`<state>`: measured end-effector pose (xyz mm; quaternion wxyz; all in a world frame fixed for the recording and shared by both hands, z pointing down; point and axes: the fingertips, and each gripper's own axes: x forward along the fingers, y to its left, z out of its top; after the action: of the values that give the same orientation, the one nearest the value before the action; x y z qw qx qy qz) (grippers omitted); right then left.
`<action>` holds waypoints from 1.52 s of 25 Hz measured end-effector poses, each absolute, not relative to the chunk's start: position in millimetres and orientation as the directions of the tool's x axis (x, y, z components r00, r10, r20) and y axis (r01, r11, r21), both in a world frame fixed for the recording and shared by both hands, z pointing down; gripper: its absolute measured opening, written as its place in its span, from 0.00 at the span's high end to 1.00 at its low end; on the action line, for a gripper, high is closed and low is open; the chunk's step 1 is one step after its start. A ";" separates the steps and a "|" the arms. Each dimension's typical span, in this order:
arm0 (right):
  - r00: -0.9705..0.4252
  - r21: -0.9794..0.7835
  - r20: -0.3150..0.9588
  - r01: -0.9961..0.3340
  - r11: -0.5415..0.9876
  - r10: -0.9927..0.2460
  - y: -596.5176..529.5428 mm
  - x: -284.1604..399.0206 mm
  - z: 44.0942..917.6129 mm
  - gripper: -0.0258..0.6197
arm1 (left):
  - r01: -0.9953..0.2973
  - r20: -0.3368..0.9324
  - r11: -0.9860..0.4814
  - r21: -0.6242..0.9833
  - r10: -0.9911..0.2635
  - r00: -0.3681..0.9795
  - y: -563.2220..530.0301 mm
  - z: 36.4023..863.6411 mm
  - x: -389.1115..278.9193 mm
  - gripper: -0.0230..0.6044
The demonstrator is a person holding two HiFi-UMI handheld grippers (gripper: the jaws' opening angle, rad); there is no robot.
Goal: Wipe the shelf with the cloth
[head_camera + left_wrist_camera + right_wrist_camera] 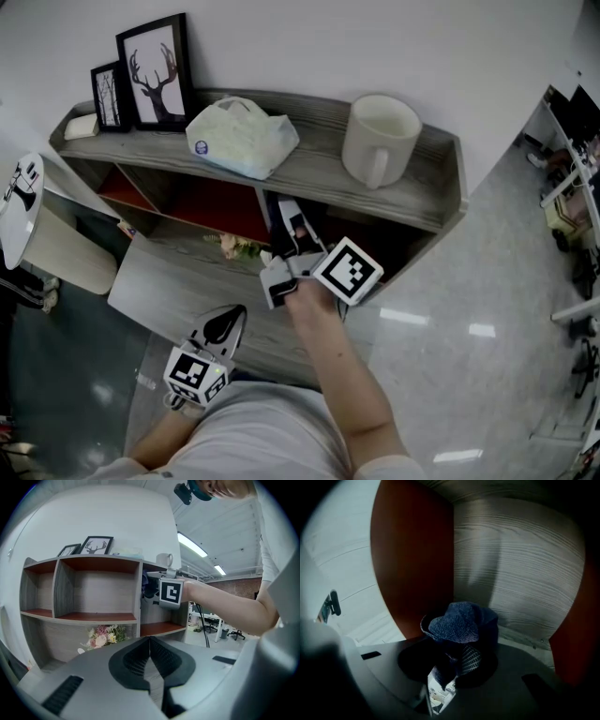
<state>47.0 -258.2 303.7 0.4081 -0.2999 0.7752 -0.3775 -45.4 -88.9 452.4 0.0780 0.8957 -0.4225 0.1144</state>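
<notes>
The shelf unit [309, 173] has a grey wood top and red-lined compartments. My right gripper [289, 225] reaches into the upper right compartment, under the top board. In the right gripper view it [457, 644] is shut on a dark blue cloth [459, 620], which bunches out past the jaw tips close to the grey wood wall [520, 573] and a red panel [412, 559]. The left gripper view shows that cloth [149, 587] as a dark lump ahead of the marker cube [169, 591]. My left gripper [225, 326] hangs low in front of the shelf, its jaw tips [150, 640] together, holding nothing.
On the top board stand two picture frames [155, 70], a white plastic bag [242, 136] and a cream mug [380, 139]. A bunch of flowers [239, 246] lies on a lower board [178, 281]. A white seat [56, 248] is at the left.
</notes>
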 end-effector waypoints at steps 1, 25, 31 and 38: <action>-0.486 -0.834 -0.401 -0.156 0.529 -0.776 -262.6 48.1 305.2 0.81 | -0.773 0.270 -0.633 0.042 -0.738 0.619 -88.7 452.6 -44.6 0.94; -0.459 -0.958 0.092 -0.282 0.047 -0.884 -310.3 66.9 472.0 0.81 | -0.777 0.273 -0.627 0.046 -0.741 0.614 -90.0 457.7 -47.9 0.94; -0.498 -0.952 0.146 -0.306 0.016 -0.855 -293.8 60.3 480.4 0.81 | -0.777 0.273 -0.628 0.047 -0.740 0.614 -90.4 458.1 -47.6 0.94; -0.511 -0.967 0.136 -0.255 -0.001 -0.849 -261.8 49.8 490.2 0.81 | -0.769 0.273 -0.637 0.051 -0.732 0.624 -88.9 460.6 -43.5 0.94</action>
<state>49.8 -261.8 490.2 0.2608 -0.4202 0.6569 -0.5691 -43.5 -88.9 460.6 0.0814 0.8974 -0.4183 0.1141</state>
